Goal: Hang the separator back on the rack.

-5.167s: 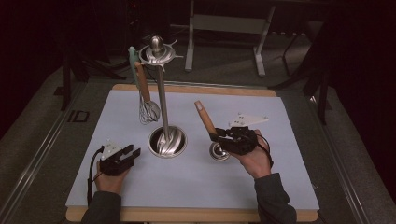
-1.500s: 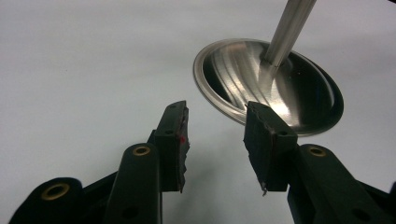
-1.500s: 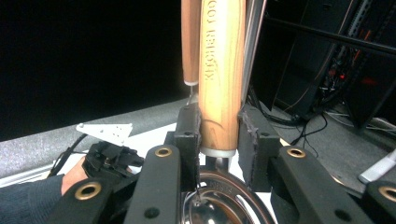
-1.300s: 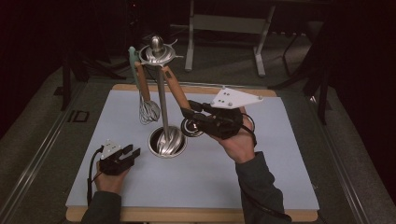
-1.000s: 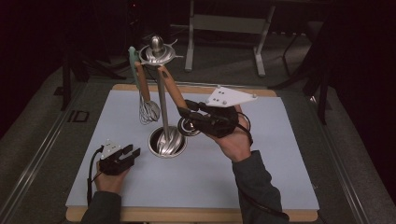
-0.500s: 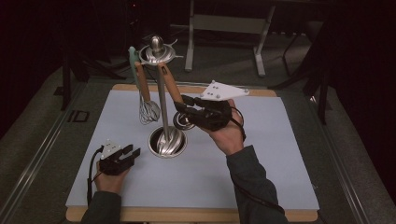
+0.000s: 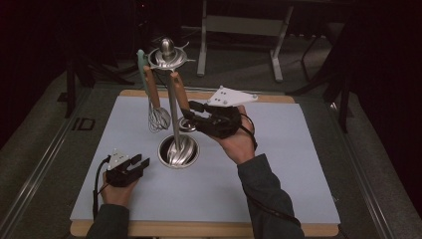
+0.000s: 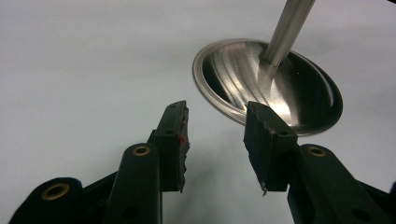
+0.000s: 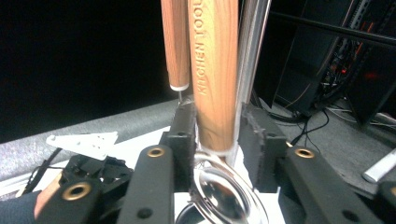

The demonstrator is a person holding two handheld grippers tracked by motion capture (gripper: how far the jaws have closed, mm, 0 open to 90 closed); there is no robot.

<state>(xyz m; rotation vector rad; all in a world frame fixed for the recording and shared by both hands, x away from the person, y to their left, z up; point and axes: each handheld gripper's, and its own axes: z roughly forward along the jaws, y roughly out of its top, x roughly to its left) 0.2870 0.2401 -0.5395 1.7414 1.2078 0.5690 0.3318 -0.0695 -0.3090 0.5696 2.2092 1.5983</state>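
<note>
A metal utensil stand (image 7: 177, 151) rises from its round base to a top ring (image 7: 168, 55). A whisk (image 7: 158, 117) with a wooden handle hangs from the ring's left side. My right gripper (image 7: 191, 113) is shut on a wooden-handled ladle (image 7: 179, 92), holding it upright beside the pole, handle tip just under the ring. In the right gripper view the handle (image 9: 215, 70) sits between the jaws of that gripper (image 9: 217, 121), with the shiny bowl (image 9: 229, 196) below. My left gripper (image 7: 130, 167) rests open on the mat; its view (image 8: 215, 126) faces the stand's base (image 8: 268, 84).
A pale mat (image 7: 278, 164) covers the wooden table. A teal utensil (image 7: 141, 59) hangs behind the whisk. The whisk's handle (image 9: 176, 42) and the stand's pole (image 9: 252, 51) stand close to the held ladle. A table frame (image 7: 239, 25) stands beyond the far edge.
My right gripper has lifted the ladle off the mat and carried it left and up against the stand's pole, the handle turning upright. The left gripper has stayed still.
</note>
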